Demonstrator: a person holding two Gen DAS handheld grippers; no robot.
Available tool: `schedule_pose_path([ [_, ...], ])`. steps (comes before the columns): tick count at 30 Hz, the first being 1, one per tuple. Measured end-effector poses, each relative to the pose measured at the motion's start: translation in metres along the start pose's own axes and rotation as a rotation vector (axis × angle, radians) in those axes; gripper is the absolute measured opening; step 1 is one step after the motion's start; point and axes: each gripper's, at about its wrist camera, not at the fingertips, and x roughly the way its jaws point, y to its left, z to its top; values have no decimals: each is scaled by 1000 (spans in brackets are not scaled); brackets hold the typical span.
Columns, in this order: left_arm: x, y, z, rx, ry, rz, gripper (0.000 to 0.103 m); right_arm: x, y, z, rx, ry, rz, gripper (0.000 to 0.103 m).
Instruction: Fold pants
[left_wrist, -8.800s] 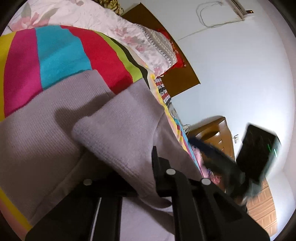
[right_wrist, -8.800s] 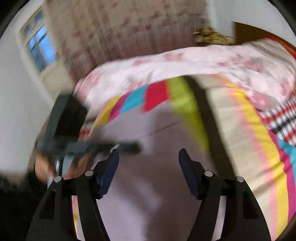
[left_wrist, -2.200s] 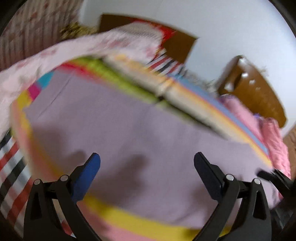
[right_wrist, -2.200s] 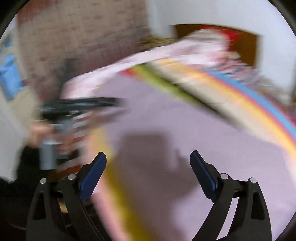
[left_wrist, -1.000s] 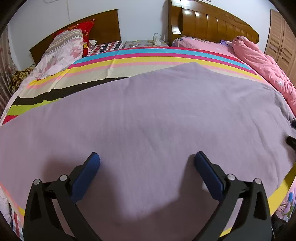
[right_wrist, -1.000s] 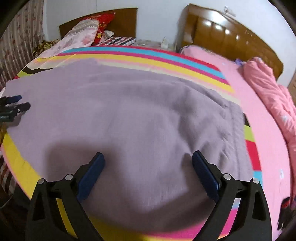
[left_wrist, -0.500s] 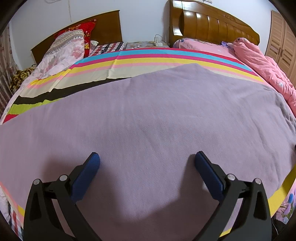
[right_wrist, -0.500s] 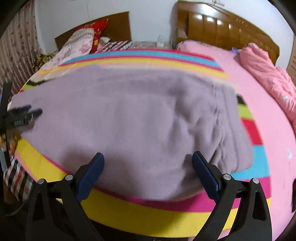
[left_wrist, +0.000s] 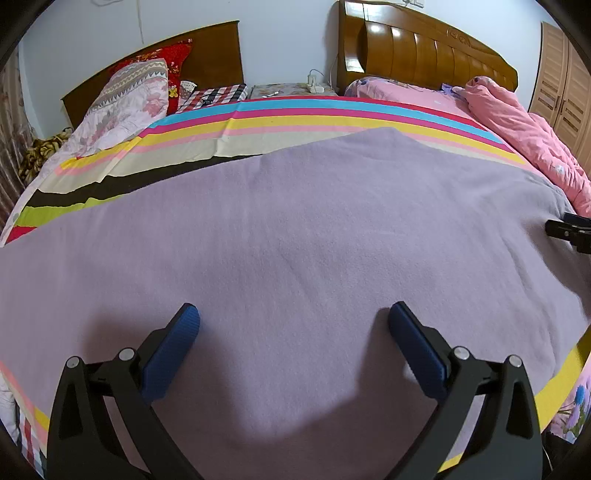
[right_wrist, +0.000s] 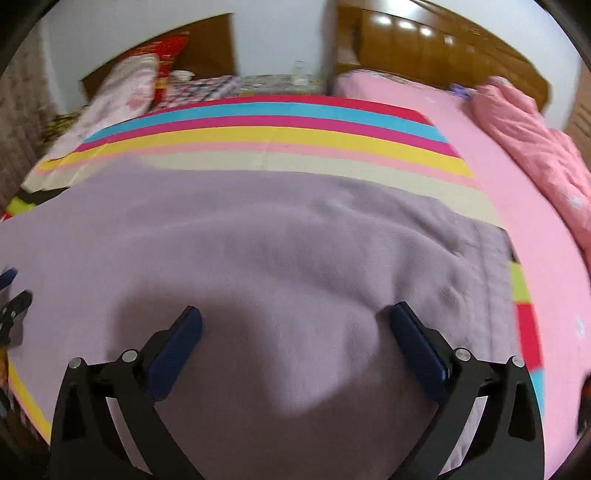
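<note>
Lilac knit pants (left_wrist: 303, 229) lie spread flat across the striped sheet (left_wrist: 295, 122) of the bed, short of the wooden headboard (left_wrist: 424, 48). Over their near part hangs the left gripper (left_wrist: 293, 321), jaws wide apart, nothing between them. The right gripper (right_wrist: 295, 325), jaws just opened to full spread and empty, hangs above the pants' rumpled end beside the pink quilt (right_wrist: 535, 147).

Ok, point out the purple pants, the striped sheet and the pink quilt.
Pants (left_wrist: 295, 221): left wrist view, middle of the flat purple cloth.
Sheet (left_wrist: 295, 122): left wrist view, yellow stripe beyond the pants.
Quilt (left_wrist: 517, 125): left wrist view, bunched pink folds, right.
</note>
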Motion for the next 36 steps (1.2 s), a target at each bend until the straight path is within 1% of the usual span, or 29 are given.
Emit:
schedule_pose_path([
  [1, 0, 0, 0, -1, 0, 0, 102, -10, 9, 1, 8, -26, 21, 98],
  [2, -1, 0, 0, -1, -1, 3, 102, -20, 20, 3, 8, -55, 61, 98],
  [4, -5, 3, 0, -18, -18, 4, 102, -37, 62, 8, -53, -83, 154, 98],
  [5, -15, 11, -3, -58, -66, 5, 101, -42, 85, 8, -116, -94, 199, 98],
  [6, -30, 24, -7, -113, -127, -28, 101, -48, 113, 8, -205, -121, 250, 98],
  [7, -40, 37, -10, -153, -161, -63, 101, -51, 135, 8, -267, -143, 274, 98],
  [8, -52, 57, -13, -204, -188, -87, 101, -52, 155, 8, -315, -151, 279, 98],
  [10, -70, 99, -22, -305, -230, -107, 101, -46, 192, 11, -375, -149, 296, 98],
  [12, -87, 155, -38, -463, -279, -173, 101, -37, 211, 14, -383, -129, 324, 98],
  [13, -92, 187, -48, -567, -293, -206, 101, -33, 219, 15, -383, -117, 333, 98],
  [14, -97, 228, -64, -702, -307, -210, 101, -30, 225, 12, -384, -111, 338, 98],
  [15, -102, 257, -77, -790, -334, -206, 101, -23, 231, 11, -387, -102, 342, 98],
  [16, -106, 282, -89, -851, -363, -209, 101, -15, 233, 12, -389, -87, 340, 98],
  [17, -108, 308, -102, -916, -383, -194, 99, -5, 230, 14, -390, -65, 336, 98],
  [18, -108, 326, -110, -960, -384, -177, 95, 5, 228, 10, -380, -29, 333, 98],
  [19, -106, 342, -118, -999, -380, -179, 92, 7, 226, 6, -362, -4, 346, 98],
  [20, -99, 361, -128, -1050, -375, -214, 86, 7, 224, 7, -350, -4, 356, 98],
  [21, -94, 370, -134, -1082, -368, -233, 80, 7, 222, 7, -344, -4, 363, 98],
  [23, -81, 384, -142, -1125, -347, -266, 73, 10, 218, 7, -322, 14, 374, 98],
  [24, -76, 386, -143, -1129, -338, -272, 72, 11, 218, 7, -318, 15, 374, 98],
  [26, -65, 387, -144, -1151, -297, -255, 72, 13, 221, 7, -325, 14, 366, 99],
  [28, -61, 388, -148, -1180, -285, -244, 72, 13, 222, 7, -337, 10, 356, 99],
  [29, -61, 388, -150, -1199, -276, -227, 72, 13, 222, 6, -341, 9, 355, 99],
  [30, -63, 386, -152, -1209, -290, -230, 72, 12, 222, 6, -340, 8, 358, 99],
  [31, -65, 385, -153, -1206, -299, -234, 72, 13, 222, 6, -338, 8, 360, 99],
  [34, -60, 388, -154, -1194, -279, -230, 72, 14, 220, 8, -328, 9, 370, 99],
  [36, -57, 395, -148, -1184, -281, -222, 72, 14, 219, 8, -328, 8, 372, 99],
])
